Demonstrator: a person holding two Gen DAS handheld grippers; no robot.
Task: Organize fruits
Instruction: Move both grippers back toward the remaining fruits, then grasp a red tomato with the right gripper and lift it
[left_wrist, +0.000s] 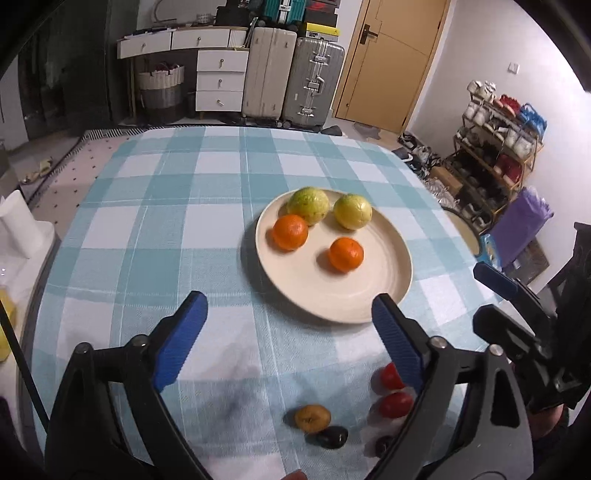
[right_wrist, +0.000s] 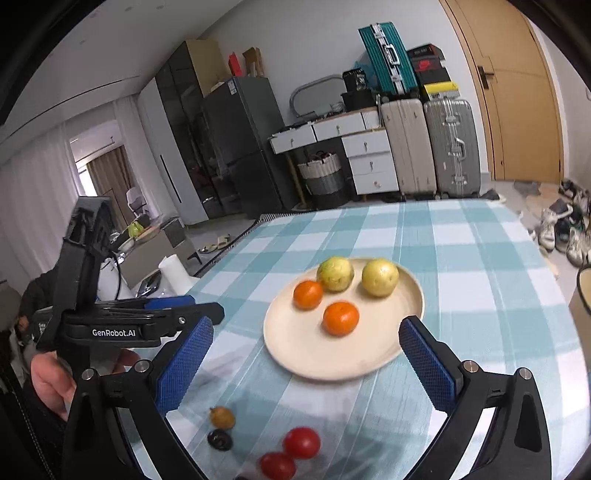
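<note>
The counter (left_wrist: 147, 229) is covered with a soft woven cloth (right_wrist: 461, 258) in blue and white checks, a bit wrinkled and not shiny. The plate (left_wrist: 354, 295) is cream, smooth and a little glossy. The two oranges (left_wrist: 290, 232) have bumpy, dull skin. The two yellow-green fruits (left_wrist: 352, 212) look matt with tiny specks. The red tomatoes (right_wrist: 301, 442) are smooth and shiny. The left tongs (left_wrist: 288, 328) and right tongs (right_wrist: 306, 362) are matt black plastic with silver metal screws, and their blue pads (right_wrist: 184, 365) are rough with small bumps.
</note>
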